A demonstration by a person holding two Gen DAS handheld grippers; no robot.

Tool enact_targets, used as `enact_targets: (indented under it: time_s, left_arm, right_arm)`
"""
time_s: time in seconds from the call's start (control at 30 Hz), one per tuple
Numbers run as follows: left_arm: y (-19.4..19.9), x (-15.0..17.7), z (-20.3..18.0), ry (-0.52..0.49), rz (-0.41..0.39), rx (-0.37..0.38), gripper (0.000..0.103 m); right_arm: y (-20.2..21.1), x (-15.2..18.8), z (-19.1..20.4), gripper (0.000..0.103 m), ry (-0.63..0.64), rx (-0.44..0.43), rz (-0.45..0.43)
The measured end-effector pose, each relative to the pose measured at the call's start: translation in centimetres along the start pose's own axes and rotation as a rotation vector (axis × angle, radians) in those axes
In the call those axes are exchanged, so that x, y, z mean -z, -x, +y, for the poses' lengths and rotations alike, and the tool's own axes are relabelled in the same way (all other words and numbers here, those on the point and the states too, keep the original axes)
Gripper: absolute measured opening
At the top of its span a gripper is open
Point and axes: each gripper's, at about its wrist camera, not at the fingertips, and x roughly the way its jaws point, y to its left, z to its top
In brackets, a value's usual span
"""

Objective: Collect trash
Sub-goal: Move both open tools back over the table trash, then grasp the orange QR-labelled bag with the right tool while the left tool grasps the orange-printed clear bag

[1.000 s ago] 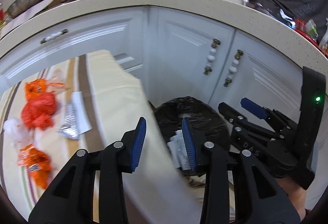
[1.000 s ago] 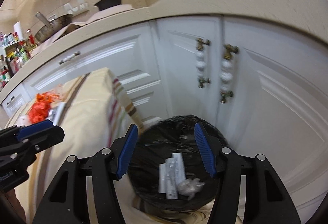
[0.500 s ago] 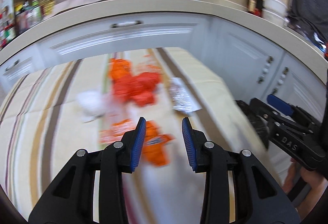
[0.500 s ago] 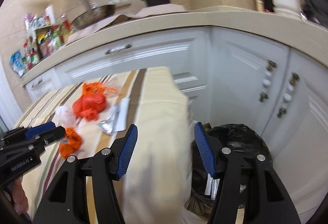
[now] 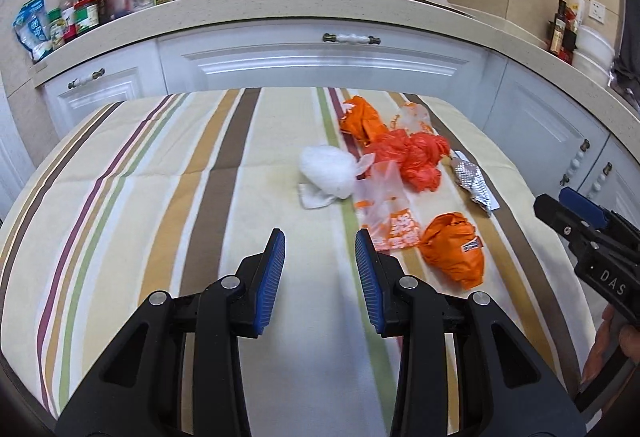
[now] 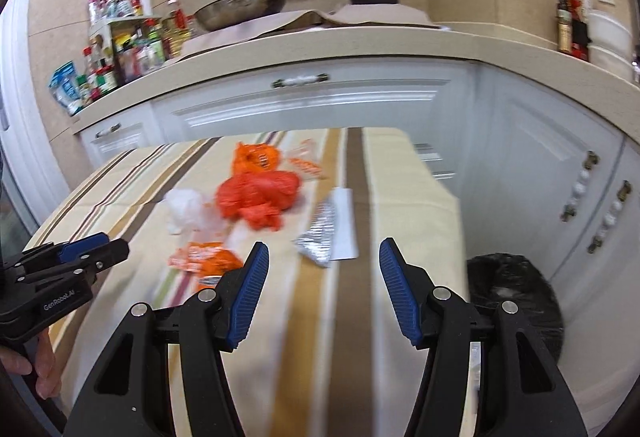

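**Left wrist view: both grippers empty above the littered table**

Left wrist view showed the left gripper (image 5: pixel 320 241) hovering over the striped tablecloth (image 5: pixel 160 197), its blue pads parted by a moderate gap with nothing between them. Ahead and to the right of it lay the trash in a loose cluster. A white crumpled wad (image 5: pixel 330 173) sat nearest the middle of the table. Touching its right side was a clear bag with orange print (image 5: pixel 386 213), its long axis running from the far side of the table toward the gripper. Beyond that lay a red plastic bag (image 5: pixel 416 161), bunched up, and behind it an orange bag (image 5: pixel 360 119) near the far edge. A second orange bag (image 5: pixel 456 249), balled up, lay closest to the gripper's right pad but apart from it. A silver foil wrapper (image 5: pixel 472 183) rested on the right side of the table, its long axis running front to back, tilted slightly, parallel with the stripes.

The right gripper (image 6: pixel 324 255) stood open wider, also holding nothing, over the table's right part; the foil wrapper (image 6: pixel 320 233) lay just beyond its pads, on a white slip of paper (image 6: pixel 344 225). A bin lined with a black bag (image 6: pixel 516 293) stood on the floor to the right of the table, in front of the white cabinets (image 6: pixel 540 165). The right wrist view was blurred.
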Motion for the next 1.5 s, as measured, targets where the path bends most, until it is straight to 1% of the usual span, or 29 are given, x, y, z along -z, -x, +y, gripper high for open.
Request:
enact_targets:
  time_s: [0.23, 0.4, 0.53, 0.63, 0.7, 0.73, 0.9, 0.97, 1.0, 1.03, 1.23, 1.3, 1.5]
  left_arm:
    - [-0.1, 0.4, 2.0, 0.024, 0.008, -0.010, 0.036]
    - [-0.3, 0.6, 3.2, 0.043, 0.014, -0.014, 0.036]
    - [-0.6, 0.7, 3.6, 0.050, 0.021, -0.011, 0.036]
    - [-1.0, 0.8, 3.6, 0.052, 0.027, -0.001, 0.036]
    - [-1.1, 0.8, 3.4, 0.049, 0.028, 0.006, 0.036]
    - [-1.2, 0.7, 3.2, 0.046, 0.030, 0.011, 0.036]
    - [-1.7, 0.6, 1.9, 0.031, 0.038, 0.038, 0.037]
    - [-1.9, 0.4, 1.3, 0.023, 0.041, 0.050, 0.039]
    - [-2.0, 0.3, 1.0, 0.019, 0.040, 0.056, 0.046]
    - [-2.0, 0.2, 0.5, 0.015, 0.036, 0.063, 0.047]
    - [-3.0, -0.5, -2.4, -0.023, 0.036, 0.104, 0.048]
    - [-3.5, -0.8, -3.1, -0.029, 0.036, 0.108, 0.049]
    - [-5.5, -1.8, -4.7, -0.034, 0.054, 0.107, 0.049]
  right_arm:
    - [-1.8, 0.1, 3.4, 0.057, 0.032, -0.059, 0.044]
    - [-3.3, 0.2, 4.4, 0.057, 0.029, -0.080, 0.095]
    - [-4.0, 0.1, 4.8, 0.057, 0.025, -0.090, 0.118]
    - [-4.9, 0.2, 5.3, 0.056, 0.037, -0.095, 0.157]
    - [-5.3, 0.2, 5.4, 0.049, 0.043, -0.104, 0.184]
    - [-5.6, 0.3, 5.4, 0.042, 0.044, -0.112, 0.198]
    - [-5.5, 0.4, 5.4, 0.039, 0.059, -0.121, 0.206]
    - [-5.3, 0.4, 5.1, 0.038, 0.055, -0.118, 0.200]
    - [-5.0, 0.4, 4.8, 0.038, 0.051, -0.117, 0.194]
    - [-4.8, 0.4, 4.4, 0.038, 0.047, -0.110, 0.184]
    - [-3.3, 0.3, 1.9, 0.038, 0.032, -0.043, 0.131]
    - [-2.8, 0.3, 0.6, 0.038, 0.019, -0.015, 0.117]
    - [-1.8, 0.4, -3.1, 0.038, -0.045, 0.030, 0.094]
